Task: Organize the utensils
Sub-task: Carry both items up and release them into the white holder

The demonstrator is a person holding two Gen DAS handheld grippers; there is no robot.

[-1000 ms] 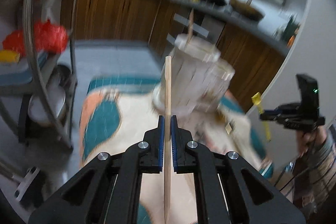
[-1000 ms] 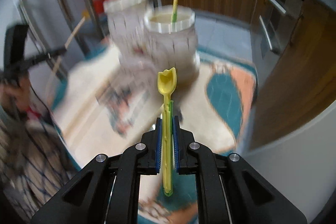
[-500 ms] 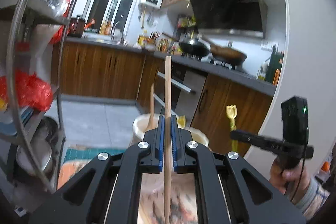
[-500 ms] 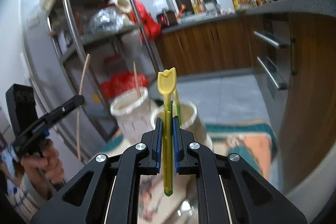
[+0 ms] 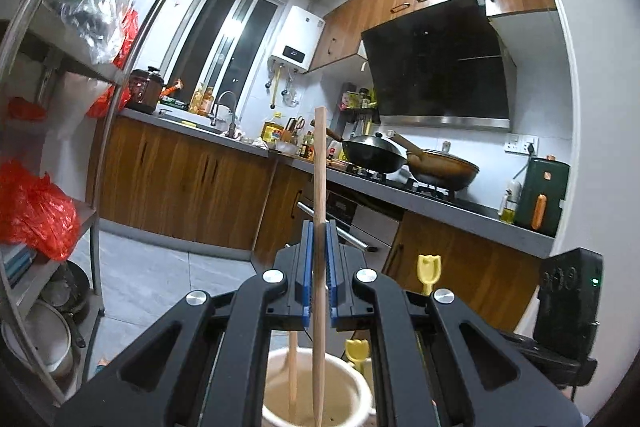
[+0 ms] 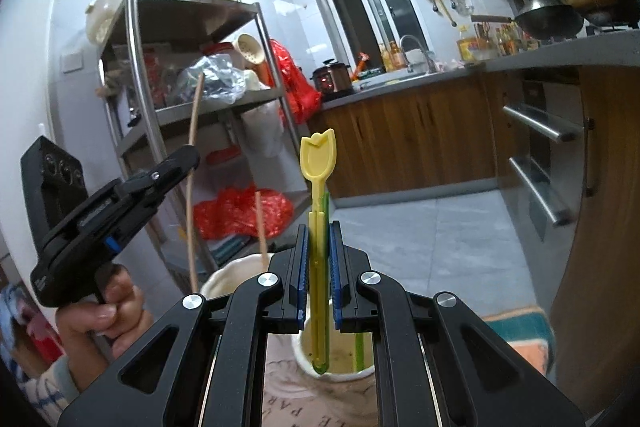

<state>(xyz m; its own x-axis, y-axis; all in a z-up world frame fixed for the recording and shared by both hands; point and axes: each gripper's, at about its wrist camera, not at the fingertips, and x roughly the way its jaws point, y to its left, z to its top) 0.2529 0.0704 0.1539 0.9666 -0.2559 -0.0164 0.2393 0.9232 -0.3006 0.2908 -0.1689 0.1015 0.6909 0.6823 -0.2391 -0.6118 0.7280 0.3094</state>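
**Stick and spoon clamped, both over the pots**

Left hand-held gripper (image 5: pixel 319 275) is clamped on a wooden stick (image 5: pixel 319 163): thin, stiff, light, smooth; held near mid-length, upright, lower end inside the cream pot (image 5: pixel 316 393) w/ a second stick. Right hand-held gripper (image 6: pixel 319 275) is clamped on a yellow spoon (image 6: pixel 318 163), glossy plastic w/ tulip-shaped bowl, probably a bit slippery; tip sits in the next pot (image 6: pixel 340 359) beside a green utensil (image 6: pixel 359 347). Pots look ceramic, so fragile; lower gently.

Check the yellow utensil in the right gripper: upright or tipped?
Upright. The yellow utensil stands vertical between the shut pads of the right gripper, tulip-shaped end up, its lower tip over the holder's mouth.
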